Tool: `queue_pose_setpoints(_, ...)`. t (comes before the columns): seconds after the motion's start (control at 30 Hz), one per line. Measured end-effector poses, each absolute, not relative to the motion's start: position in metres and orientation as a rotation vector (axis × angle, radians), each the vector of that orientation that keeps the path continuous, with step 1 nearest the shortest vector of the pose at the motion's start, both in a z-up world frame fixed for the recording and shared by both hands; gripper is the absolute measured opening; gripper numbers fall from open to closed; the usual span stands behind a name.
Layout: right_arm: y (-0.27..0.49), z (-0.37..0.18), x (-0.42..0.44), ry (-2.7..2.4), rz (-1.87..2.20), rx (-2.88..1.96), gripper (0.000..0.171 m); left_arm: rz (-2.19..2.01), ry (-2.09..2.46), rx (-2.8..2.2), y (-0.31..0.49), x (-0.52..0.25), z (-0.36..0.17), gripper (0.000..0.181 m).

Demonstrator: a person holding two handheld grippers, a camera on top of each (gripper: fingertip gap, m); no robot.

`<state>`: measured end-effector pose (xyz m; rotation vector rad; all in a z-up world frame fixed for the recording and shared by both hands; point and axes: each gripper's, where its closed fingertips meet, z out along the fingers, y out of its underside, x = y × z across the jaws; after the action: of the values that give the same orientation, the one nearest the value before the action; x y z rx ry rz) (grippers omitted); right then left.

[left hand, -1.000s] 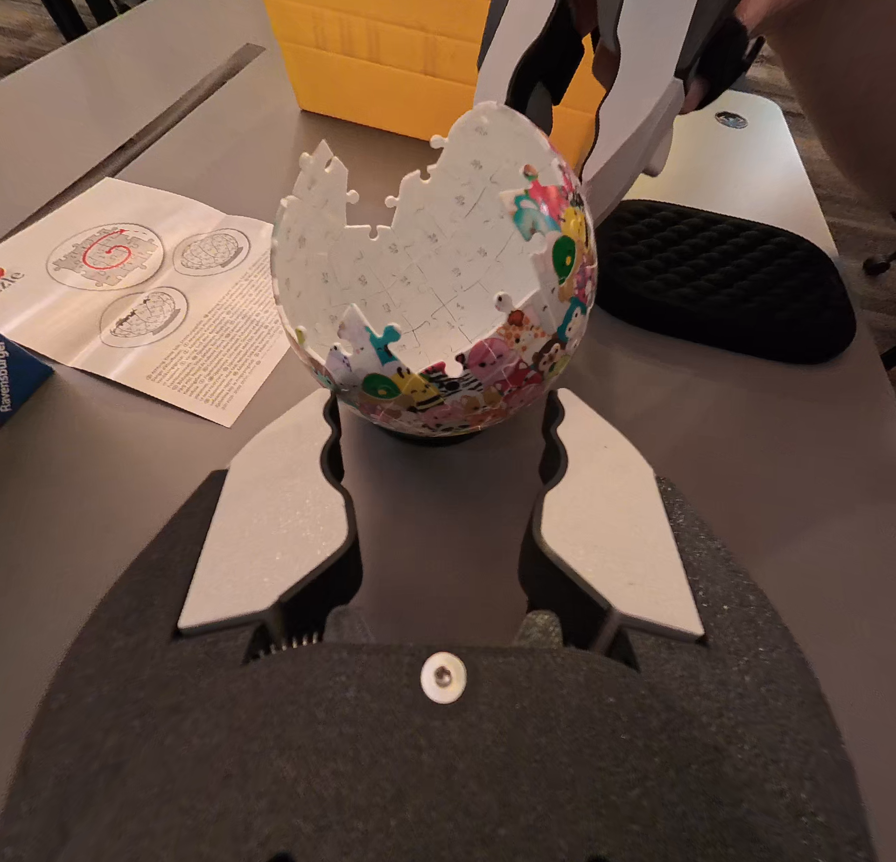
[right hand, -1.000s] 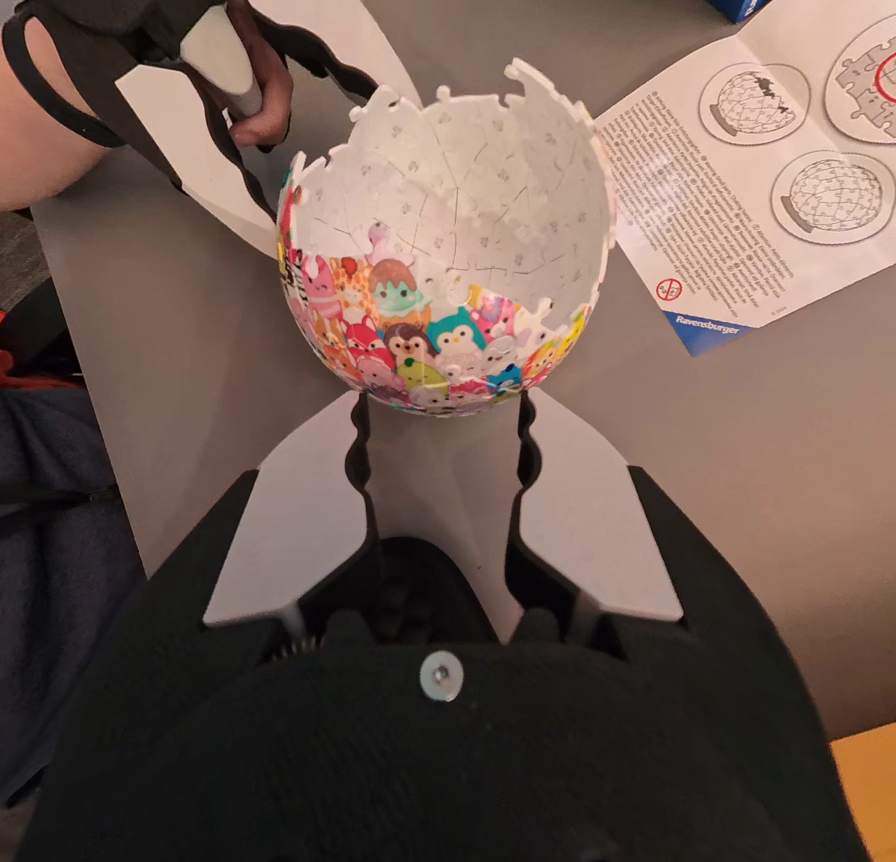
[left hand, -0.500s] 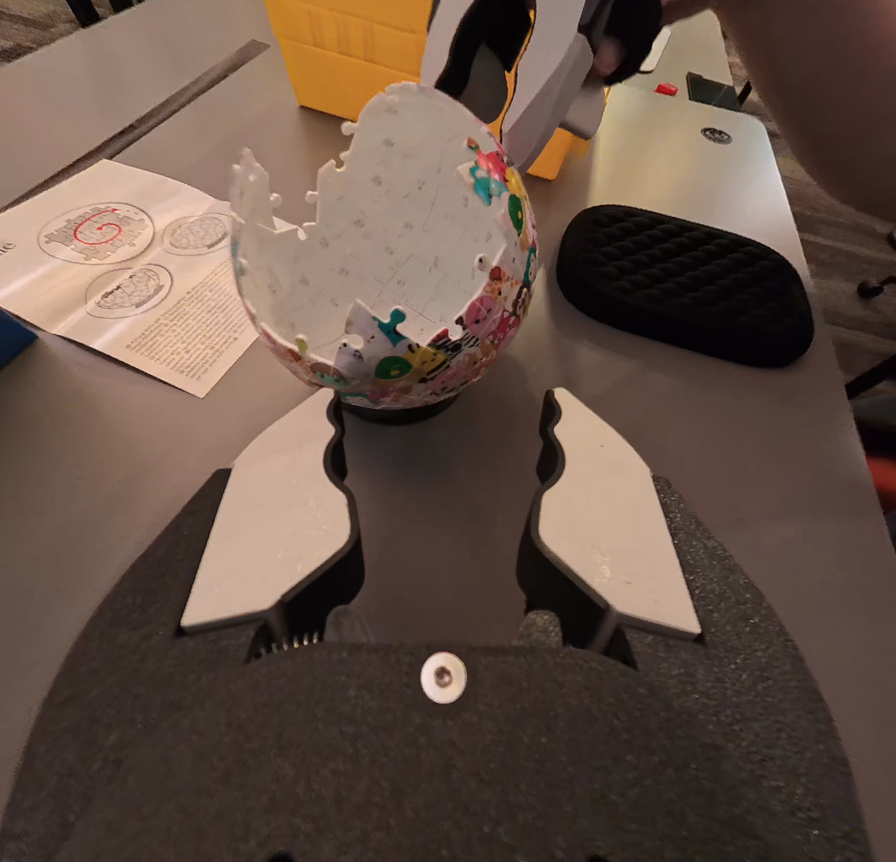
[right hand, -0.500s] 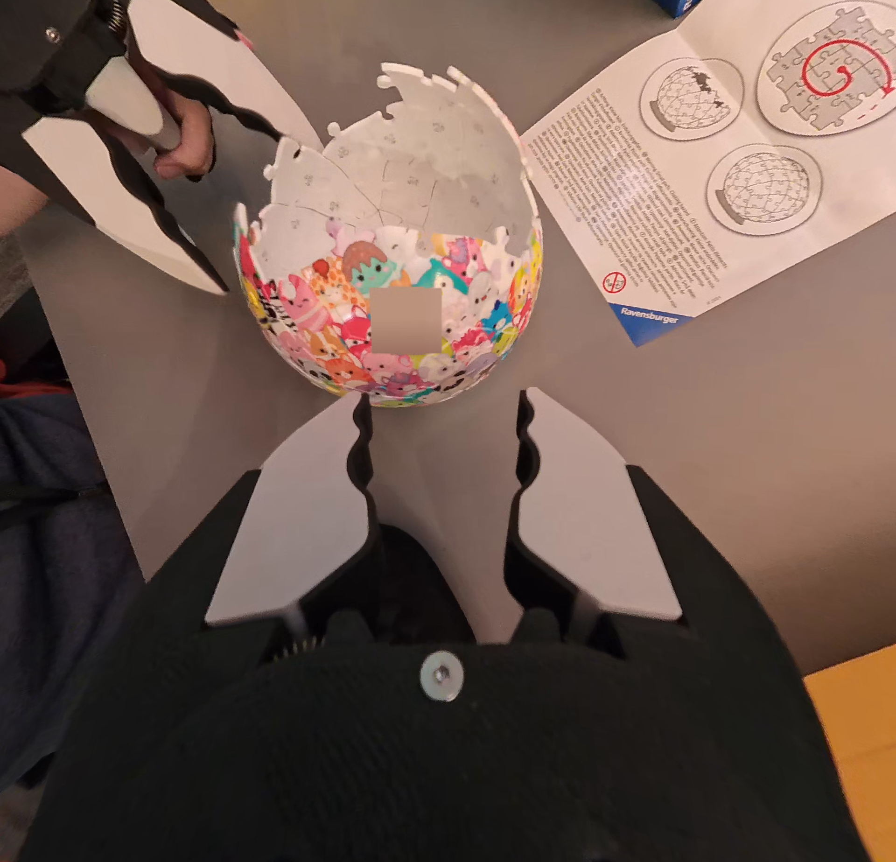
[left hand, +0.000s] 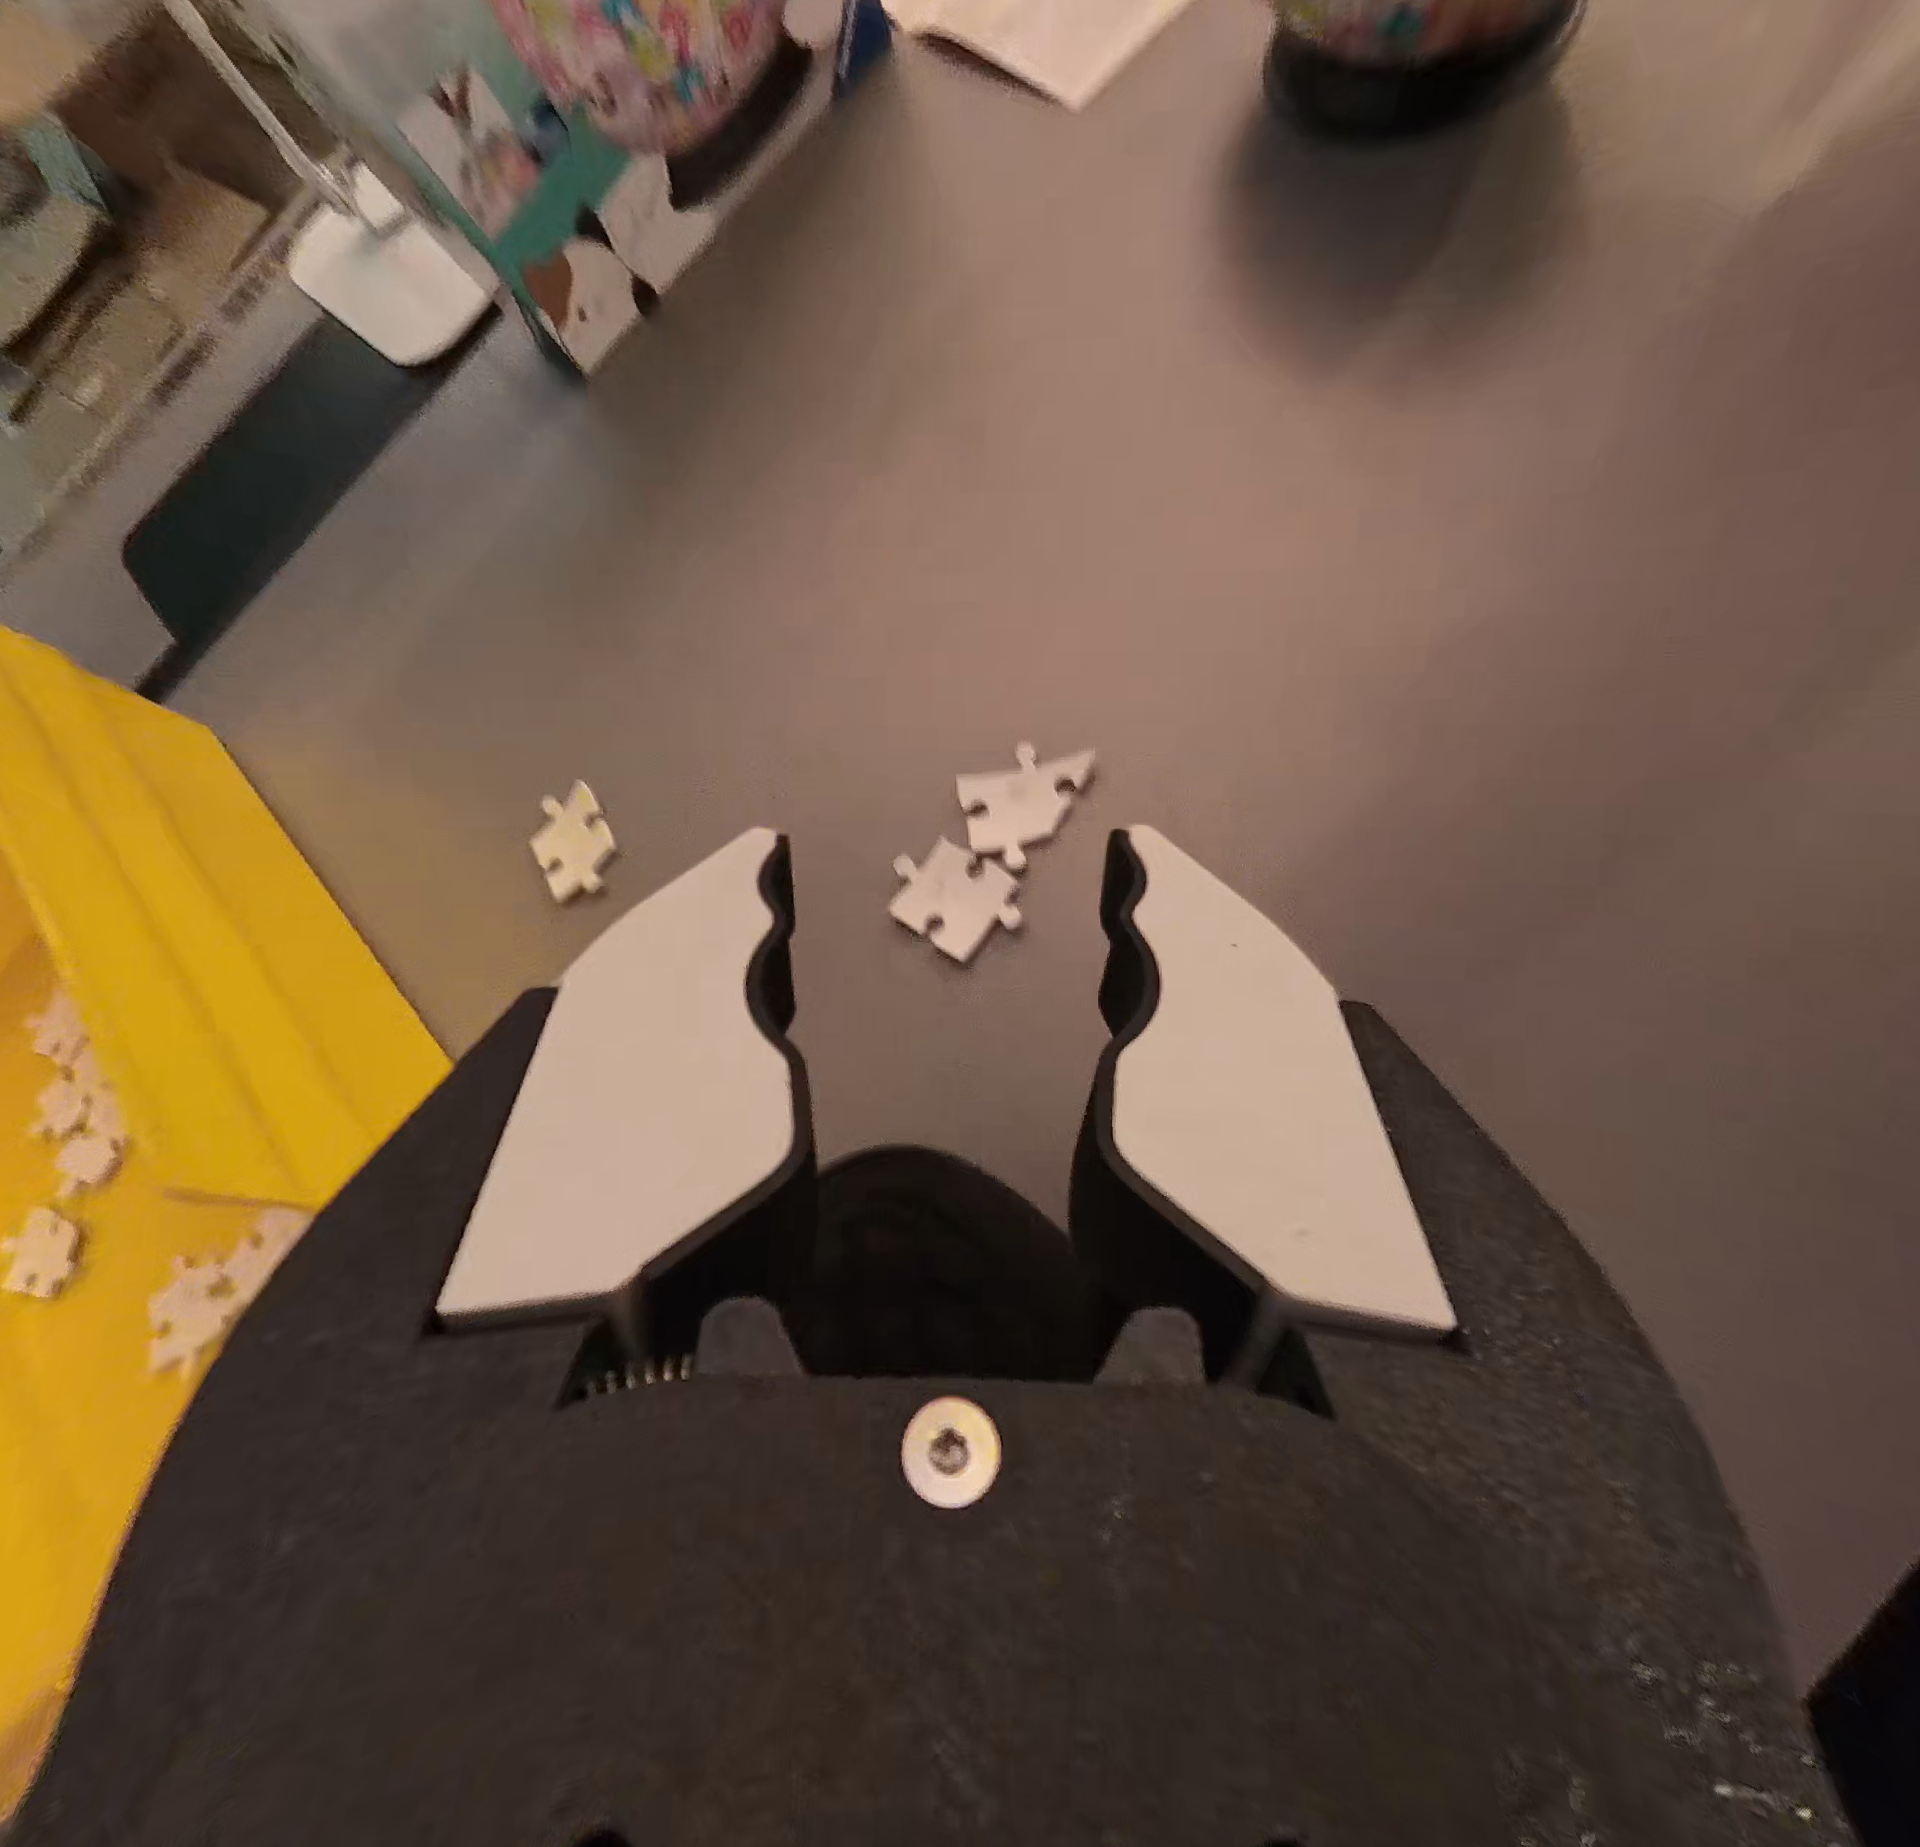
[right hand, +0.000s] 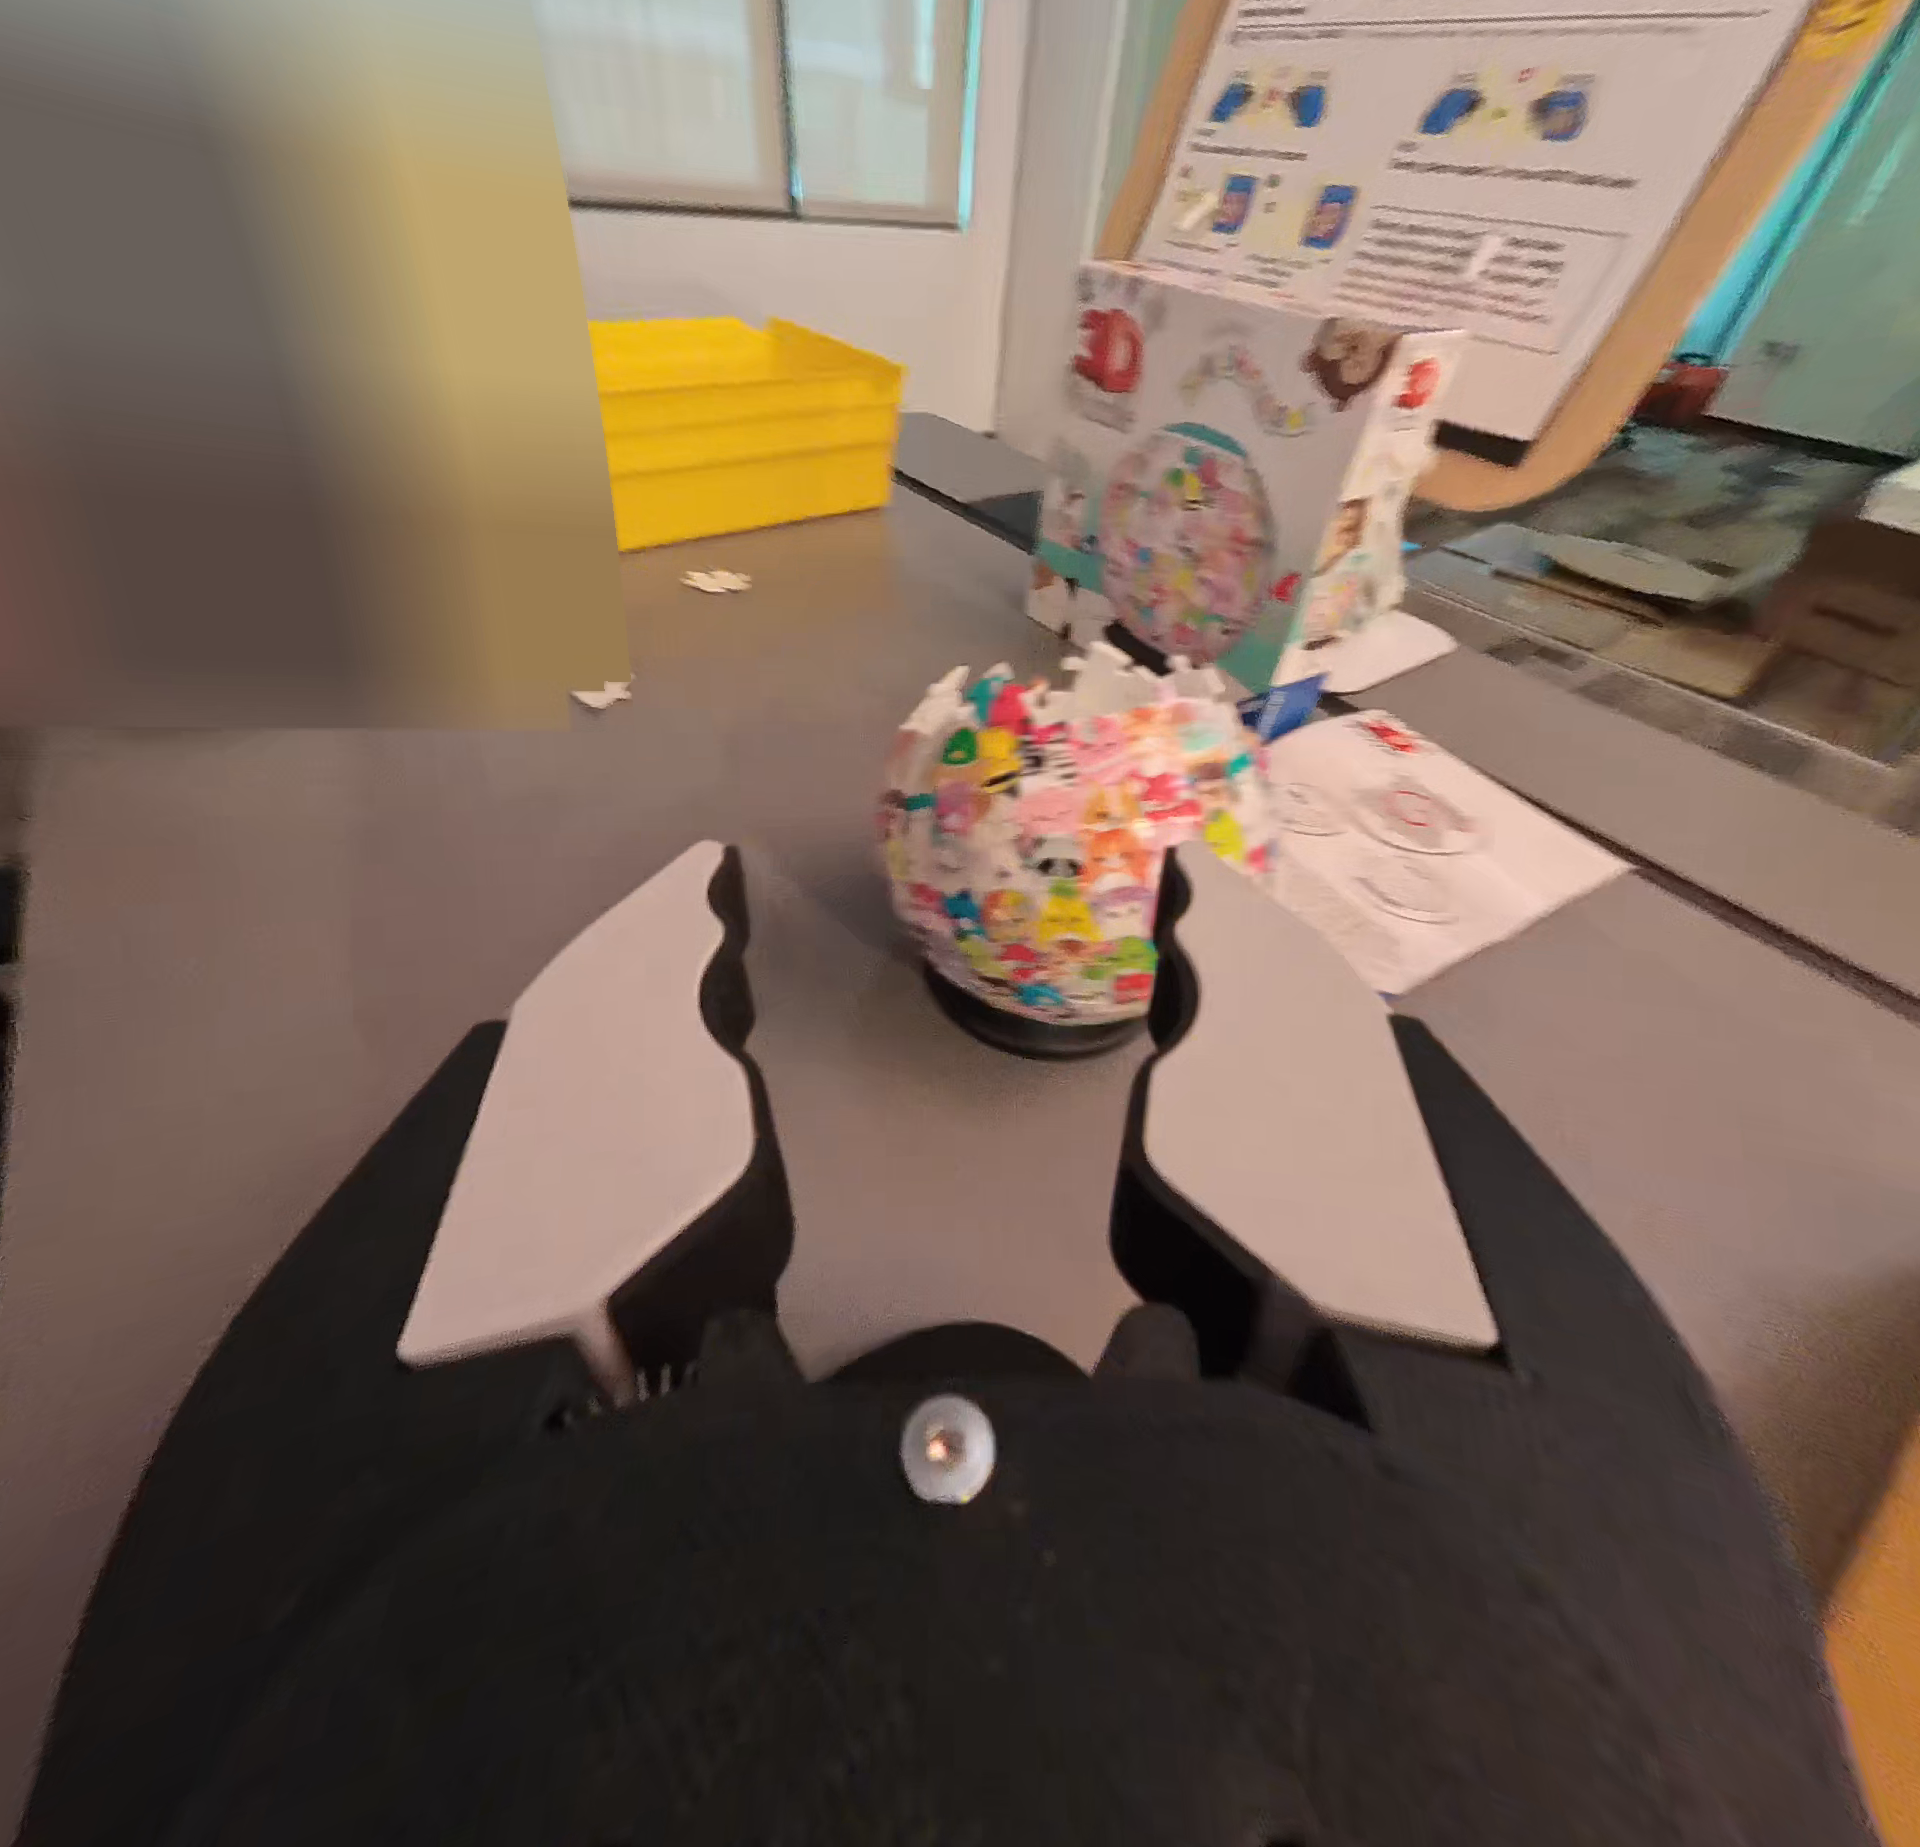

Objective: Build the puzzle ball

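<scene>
The partly built puzzle ball [right hand: 1070, 852], colourful outside with a jagged open top, sits on a black stand [right hand: 1039, 1034] on the grey table. My right gripper [right hand: 951, 867] is open and empty, just short of the ball. My left gripper [left hand: 945, 841] is open and empty, low over three loose white pieces: one between the jaws [left hand: 956, 898], one just beyond [left hand: 1023, 795], one to the left [left hand: 571, 841]. The ball's bottom and stand [left hand: 1413, 41] show blurred at the top right of the left wrist view.
A yellow bin [left hand: 125, 1018] holding several white pieces lies left of my left gripper and shows in the right wrist view [right hand: 738, 426]. The puzzle box [right hand: 1226, 488] stands behind the ball, the instruction sheet [right hand: 1423, 852] to its right. Loose pieces [right hand: 717, 579] lie near the bin. About 35 cm separates my left fingertips from my right.
My left gripper has swung away from the ball and now points down at the loose pieces beside the yellow bin. My right gripper has dropped from above the ball to a low side view.
</scene>
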<state>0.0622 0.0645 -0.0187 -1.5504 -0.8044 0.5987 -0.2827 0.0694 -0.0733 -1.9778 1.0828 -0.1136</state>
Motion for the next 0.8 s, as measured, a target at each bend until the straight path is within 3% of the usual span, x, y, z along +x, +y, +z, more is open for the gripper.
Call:
queue_pose_setpoints(0.1, 0.058, -0.025, 0.048, -0.781, 0.596, -1.465, 0.053, -0.162, 1.100, -2.062, 0.058, -0.287, -0.099, 0.052)
queue_pose_setpoints(0.33, 0.051, -0.033, 0.034, -0.839, 0.375, -1.324, 0.025, -0.235, 1.070, -2.124, 0.072, -0.295, -0.115, 0.045)
queue_pose_setpoints(0.5, 0.048, -0.042, 0.033, -0.853, 0.480, -1.367, 0.000, -0.283, 1.114, -2.158, 0.082, -0.293, -0.129, 0.048)
queue_pose_setpoints(0.67, 0.048, -0.043, 0.032, -0.853, 0.527, -1.365, 0.000, -0.209, 1.199, -2.265, 0.090, -0.296, -0.151, 0.058)
queue_pose_setpoints(0.8, 0.047, -0.044, 0.029, -0.876, 0.544, -1.367, 0.001, -0.232, 1.210, -2.270, 0.093, -0.291, -0.151, 0.047)
